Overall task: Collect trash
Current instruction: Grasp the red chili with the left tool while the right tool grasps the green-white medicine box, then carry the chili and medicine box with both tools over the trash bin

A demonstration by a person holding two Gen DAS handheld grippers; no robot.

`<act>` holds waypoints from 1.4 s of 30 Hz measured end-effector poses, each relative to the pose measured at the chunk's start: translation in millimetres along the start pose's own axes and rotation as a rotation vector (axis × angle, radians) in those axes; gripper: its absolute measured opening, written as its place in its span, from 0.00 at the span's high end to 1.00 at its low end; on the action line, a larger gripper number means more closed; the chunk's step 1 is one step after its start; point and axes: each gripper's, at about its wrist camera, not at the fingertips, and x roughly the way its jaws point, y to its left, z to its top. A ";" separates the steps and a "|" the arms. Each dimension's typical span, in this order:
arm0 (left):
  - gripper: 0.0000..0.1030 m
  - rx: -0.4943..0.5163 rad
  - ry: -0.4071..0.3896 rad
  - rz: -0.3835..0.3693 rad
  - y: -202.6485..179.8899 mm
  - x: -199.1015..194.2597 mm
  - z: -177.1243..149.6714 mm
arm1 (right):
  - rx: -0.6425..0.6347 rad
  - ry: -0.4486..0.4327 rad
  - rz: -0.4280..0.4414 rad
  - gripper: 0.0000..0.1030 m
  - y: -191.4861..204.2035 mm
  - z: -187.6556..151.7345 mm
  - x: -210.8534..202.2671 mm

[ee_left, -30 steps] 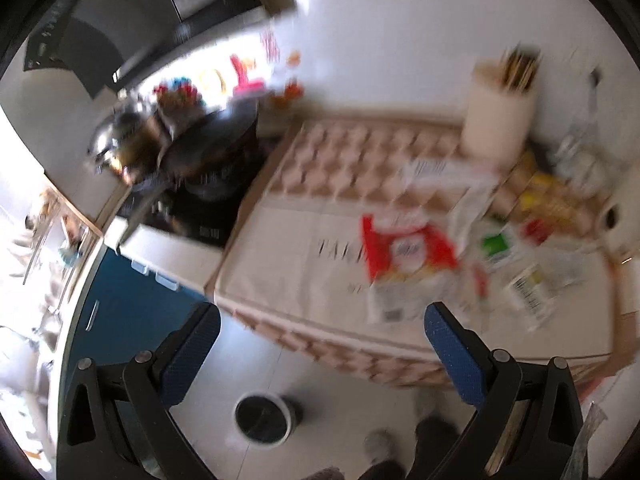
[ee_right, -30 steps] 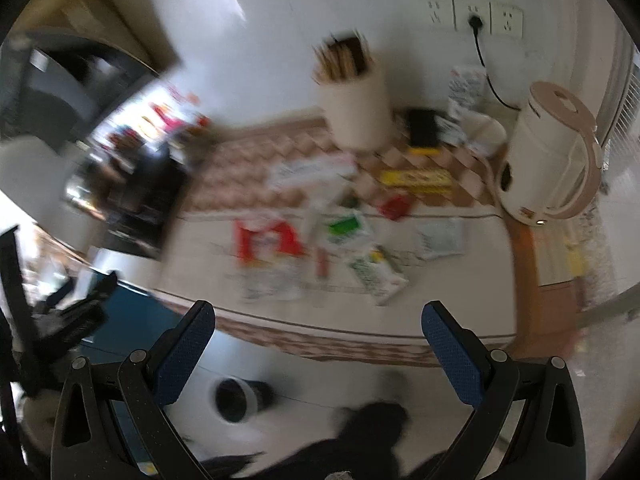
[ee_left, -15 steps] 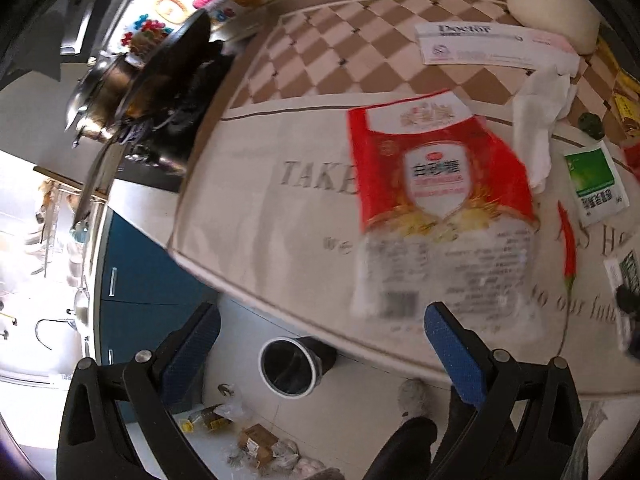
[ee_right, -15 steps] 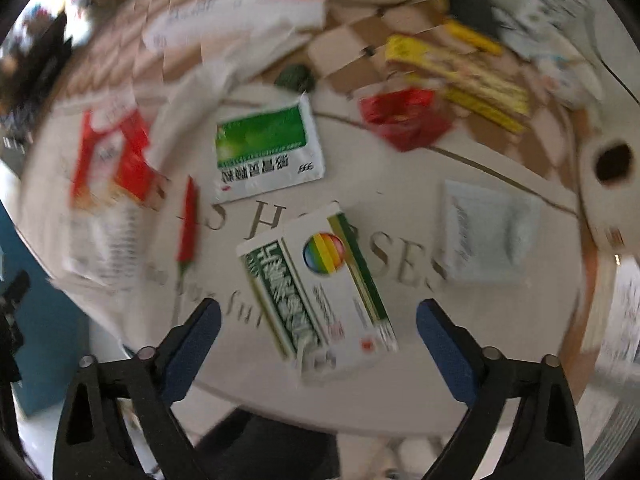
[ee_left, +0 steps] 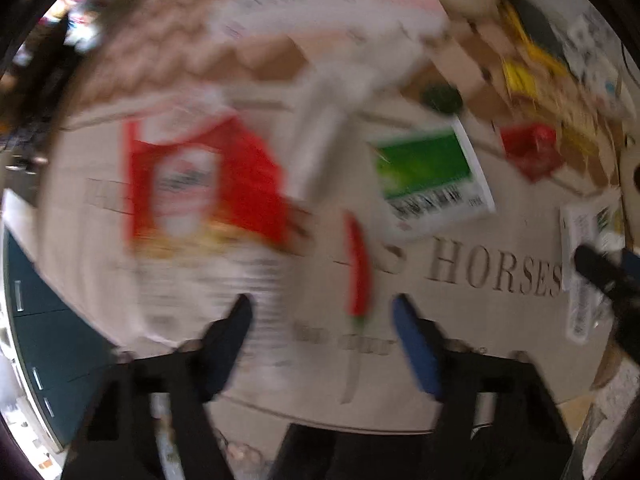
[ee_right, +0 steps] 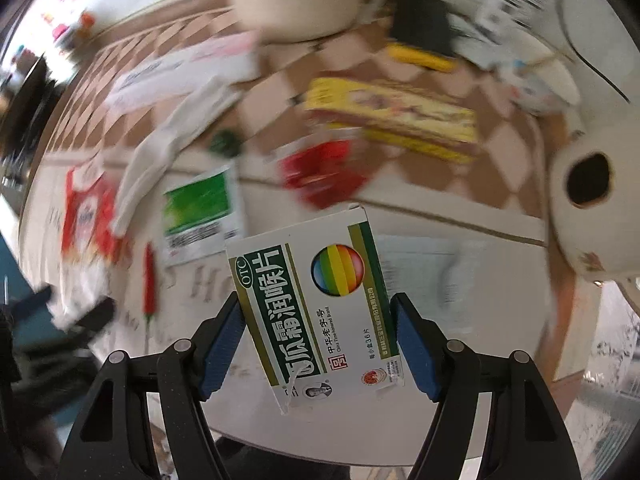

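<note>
The right gripper (ee_right: 316,344) has its fingers (ee_right: 412,352) closed on the long edges of a flattened medicine box (ee_right: 316,312), white and green with a rainbow disc. The box stands tilted and appears lifted clear of the worktop (ee_right: 460,392).

The left gripper (ee_left: 322,344) has its fingers (ee_left: 416,356) parted and grips nothing. Between them lies a red chili (ee_left: 358,268), flat on the worktop. Whether the fingers touch the surface cannot be told through the blur.

Step in hand, as judged: first item secured, second item being addressed. The next move calls for carrying the box to a bin, none in view, and for closing the left fingers squarely across the slender chili.

Further litter lies beyond: a red-and-white bag (ee_left: 200,184), a green sachet (ee_left: 432,176), and a red wrapper (ee_left: 530,152).
</note>
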 end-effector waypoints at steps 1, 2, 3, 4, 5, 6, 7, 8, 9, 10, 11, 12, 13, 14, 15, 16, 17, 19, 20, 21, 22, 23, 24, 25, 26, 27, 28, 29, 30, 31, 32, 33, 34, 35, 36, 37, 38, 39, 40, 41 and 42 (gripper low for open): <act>0.56 -0.003 0.026 -0.012 -3.9 9.9 1.4 | 0.010 0.003 -0.007 0.28 -7.0 3.3 -1.8; 0.61 -0.008 0.032 -0.017 -5.5 13.9 1.9 | 0.020 0.009 -0.014 0.28 -14.5 6.2 -3.7; 0.64 -0.017 -0.005 -0.026 -5.3 10.2 2.1 | 0.030 0.016 -0.020 0.28 -22.3 5.4 -1.1; 0.71 -0.006 -0.024 -0.040 -7.2 9.4 3.4 | 0.035 0.020 -0.022 0.27 -27.1 11.2 -0.2; 0.83 0.006 -0.020 -0.044 -8.7 10.8 4.7 | 0.042 0.024 -0.025 0.27 -32.8 11.9 1.1; 0.92 0.009 -0.031 -0.041 -9.1 9.1 5.5 | 0.046 0.027 -0.026 0.27 -38.2 12.0 2.7; 0.93 0.018 -0.032 -0.036 -10.0 8.4 6.1 | 0.051 0.028 -0.024 0.28 -42.4 8.1 1.2; 0.93 0.027 -0.033 -0.028 -11.2 7.0 6.0 | 0.058 0.032 -0.022 0.27 -45.9 7.1 3.1; 0.93 0.032 -0.040 -0.018 -11.2 5.3 5.1 | 0.063 0.034 -0.018 0.28 -48.7 6.5 4.8; 0.93 0.037 -0.052 -0.006 -12.4 2.2 4.2 | 0.067 0.037 -0.015 0.28 -48.6 14.4 5.2; 0.93 0.040 -0.072 0.002 -12.7 -4.2 2.8 | 0.070 0.036 -0.011 0.28 -46.5 13.5 4.8; 0.93 0.042 -0.094 0.014 -15.0 -10.0 3.1 | 0.071 0.034 -0.006 0.28 -47.2 13.4 4.0; 0.93 0.044 -0.121 0.028 -16.9 -18.3 3.2 | 0.071 0.032 -0.002 0.28 -47.2 14.7 3.6; 0.93 0.043 -0.143 0.034 -18.8 -29.2 -0.5 | 0.068 0.026 0.008 0.28 -46.0 15.7 1.3; 0.93 0.040 -0.165 0.042 -16.7 -37.4 -2.0 | 0.066 0.021 0.012 0.28 -46.6 15.1 -2.1; 0.93 0.032 -0.198 0.056 -12.3 -49.5 -4.4 | 0.062 0.013 0.017 0.28 -44.7 15.7 -5.9; 0.93 0.023 -0.223 0.063 -7.0 -58.5 -6.6 | 0.056 0.004 0.022 0.28 -46.5 14.3 -12.8; 0.93 -0.001 -0.266 0.082 3.3 -73.3 -10.0 | 0.038 -0.014 0.031 0.28 -40.2 17.2 -20.4; 0.93 -0.020 -0.288 0.091 11.1 -82.2 -11.1 | 0.026 -0.026 0.037 0.28 -34.6 17.9 -25.5; 0.93 -0.040 -0.307 0.101 17.9 -87.3 -13.7 | 0.015 -0.036 0.041 0.28 -28.6 18.0 -30.0; 0.93 -0.060 -0.322 0.109 27.7 -90.3 -16.2 | 0.004 -0.047 0.049 0.28 -20.7 18.4 -35.1; 0.93 -0.091 -0.335 0.110 43.4 -94.8 -20.0 | -0.005 -0.055 0.058 0.28 -12.8 19.7 -39.7; 0.93 -0.122 -0.346 0.114 55.6 -100.8 -24.9 | -0.020 -0.070 0.072 0.28 -2.3 19.9 -45.9; 0.93 -0.144 -0.354 0.119 70.5 -99.7 -28.2 | -0.031 -0.079 0.083 0.28 9.1 21.9 -50.0; 0.93 -0.179 -0.365 0.125 87.9 -103.5 -32.1 | -0.048 -0.092 0.097 0.28 26.8 24.1 -52.8; 0.93 -0.207 -0.374 0.131 98.7 -106.8 -35.4 | -0.067 -0.110 0.114 0.28 41.6 23.8 -59.0; 0.93 -0.236 -0.381 0.141 112.7 -108.9 -45.1 | -0.083 -0.121 0.123 0.28 51.3 23.9 -63.4; 0.93 -0.270 -0.388 0.153 131.3 -112.0 -55.6 | -0.112 -0.133 0.132 0.28 70.2 24.2 -66.7; 0.93 -0.299 -0.393 0.160 145.9 -114.1 -64.9 | -0.147 -0.144 0.141 0.28 90.6 22.8 -70.7; 0.93 -0.332 -0.395 0.171 162.4 -115.7 -76.0 | -0.172 -0.149 0.148 0.28 105.3 21.4 -72.5; 0.93 -0.354 -0.397 0.178 174.6 -115.9 -83.8 | -0.204 -0.152 0.158 0.28 124.8 18.5 -74.6; 0.93 -0.385 -0.396 0.185 191.0 -116.1 -94.1 | -0.243 -0.154 0.169 0.28 148.4 14.8 -76.3; 0.93 -0.414 -0.394 0.190 206.6 -117.0 -104.6 | -0.269 -0.155 0.181 0.28 166.9 9.9 -77.4; 0.93 -0.452 -0.391 0.194 225.5 -117.0 -118.1 | -0.296 -0.153 0.193 0.28 185.1 3.6 -77.8; 0.93 -0.483 -0.386 0.198 241.4 -115.9 -130.0 | -0.336 -0.149 0.206 0.28 210.7 -4.0 -77.6; 0.93 -0.516 -0.381 0.202 256.8 -113.6 -141.8 | -0.364 -0.146 0.214 0.28 227.6 -11.1 -77.0; 0.93 -0.560 -0.372 0.206 275.3 -109.4 -157.5 | -0.403 -0.145 0.225 0.28 251.8 -21.8 -76.5; 0.93 -0.592 -0.364 0.207 290.7 -105.0 -170.6 | -0.453 -0.146 0.239 0.28 278.8 -33.5 -74.9; 0.93 -0.625 -0.352 0.207 306.2 -98.7 -184.1 | -0.493 -0.144 0.248 0.28 298.2 -46.2 -71.8; 0.93 -0.671 -0.337 0.204 325.6 -90.4 -202.6 | -0.531 -0.137 0.256 0.28 320.0 -58.1 -68.6; 0.93 -0.705 -0.325 0.199 339.8 -82.9 -216.9 | -0.568 -0.124 0.269 0.28 343.9 -72.1 -64.0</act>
